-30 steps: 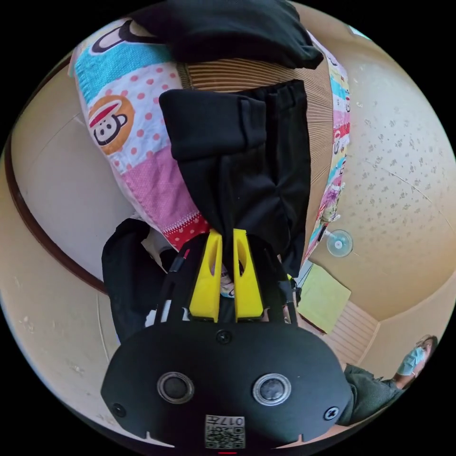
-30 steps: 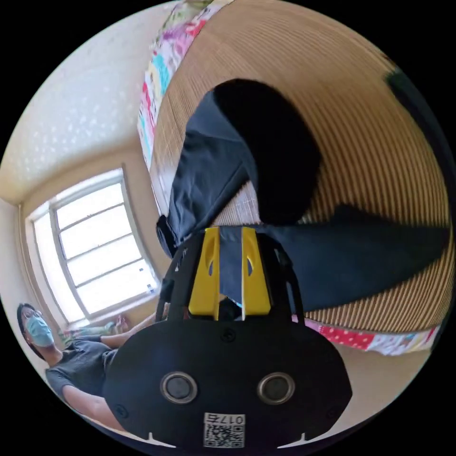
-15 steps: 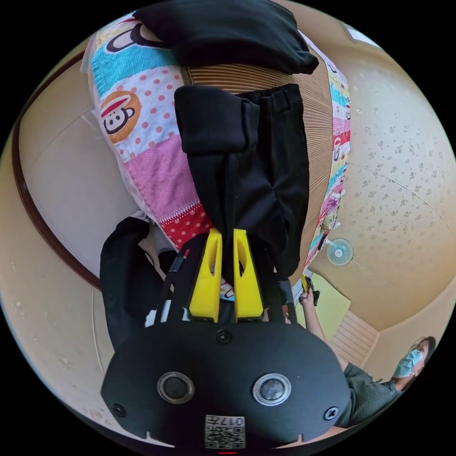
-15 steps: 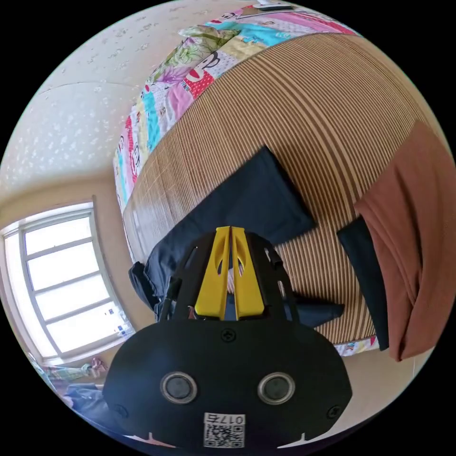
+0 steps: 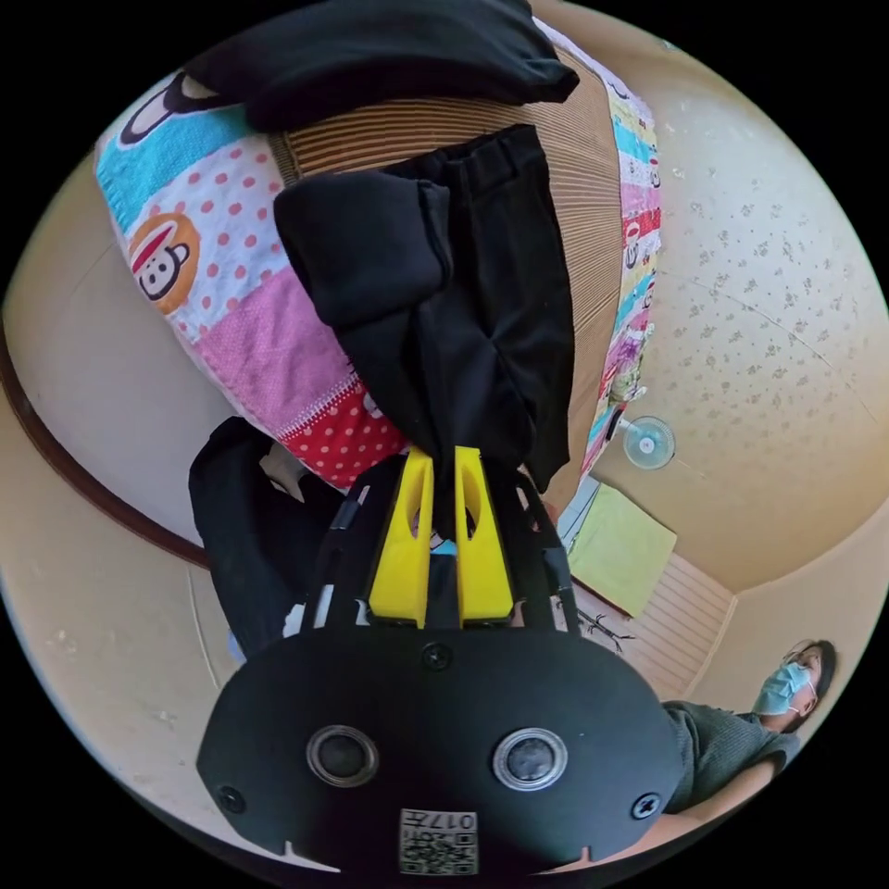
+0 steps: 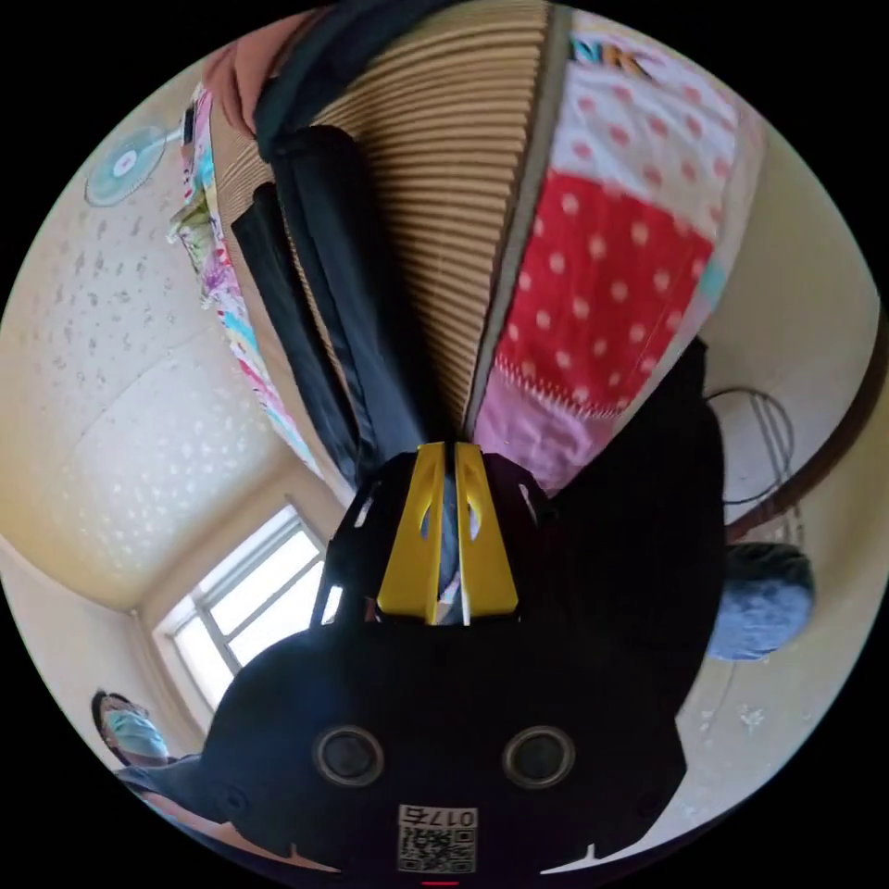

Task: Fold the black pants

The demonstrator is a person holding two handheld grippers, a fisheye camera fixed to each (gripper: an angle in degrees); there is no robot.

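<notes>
gripping black pants at the bed's edge

clenched on dark cloth, the left gripper [image 5: 443, 463] holds the black pants [image 5: 463, 306] between its yellow jaws. the pants lie bunched on the striped mat [image 5: 574, 185] over a patchwork quilt [image 5: 269, 343], one part doubled over on top. another black garment [image 5: 370, 46] lies on the mat beyond them. a fan [image 5: 648, 442] and a green sheet [image 5: 619, 548] show off to one side, and a person [image 5: 741, 741] at the rim.

the right gripper [image 6: 443, 458] has its jaws pinched on a long dark strip of the pants [image 6: 356, 306], which stretches away along the mat [image 6: 454, 213]. beside it sit the quilt [image 6: 602, 278], a window [image 6: 250, 602] and a brown cloth [image 6: 231, 83].
</notes>
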